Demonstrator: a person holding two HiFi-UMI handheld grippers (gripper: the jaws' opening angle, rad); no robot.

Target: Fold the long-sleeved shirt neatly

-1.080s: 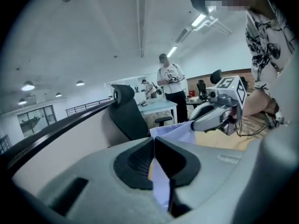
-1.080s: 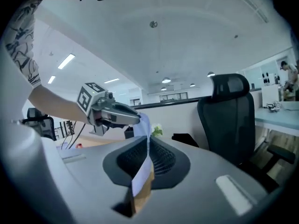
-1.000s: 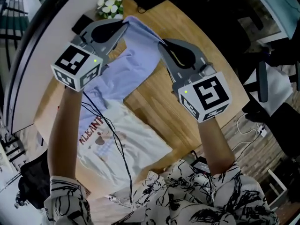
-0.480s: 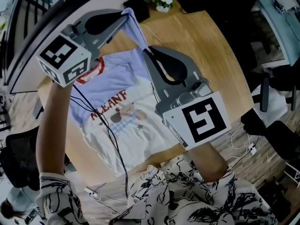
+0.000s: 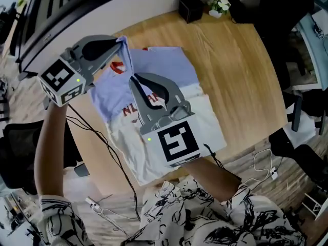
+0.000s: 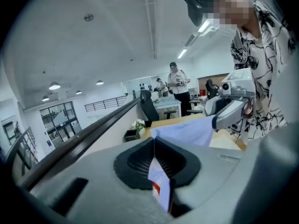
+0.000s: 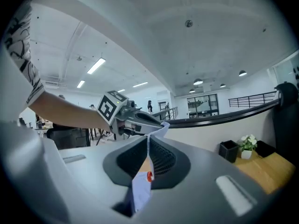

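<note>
1. The left gripper (image 5: 119, 44) and right gripper (image 5: 134, 79) each have their fingers shut tight on a light blue edge of the long-sleeved shirt (image 5: 171, 73). Both gripper views show cloth pinched between the fingers.
2. The held stretch is raised between them, above the shirt's left side towards the far-left corner of the counter (image 5: 241, 60). The right gripper is the nearer to the person.
3. The rest of the shirt lies flat below and to the right of the fingers. Its long axis runs from the counter's far edge towards the near edge, so the fold probably goes rightward across the body.
4. The counter is pale wood. A black box (image 5: 190, 8) and small flowers (image 5: 218, 3) stand at its far edge, well apart from the shirt.
5. Around it is an open office with ceiling lights.
</note>
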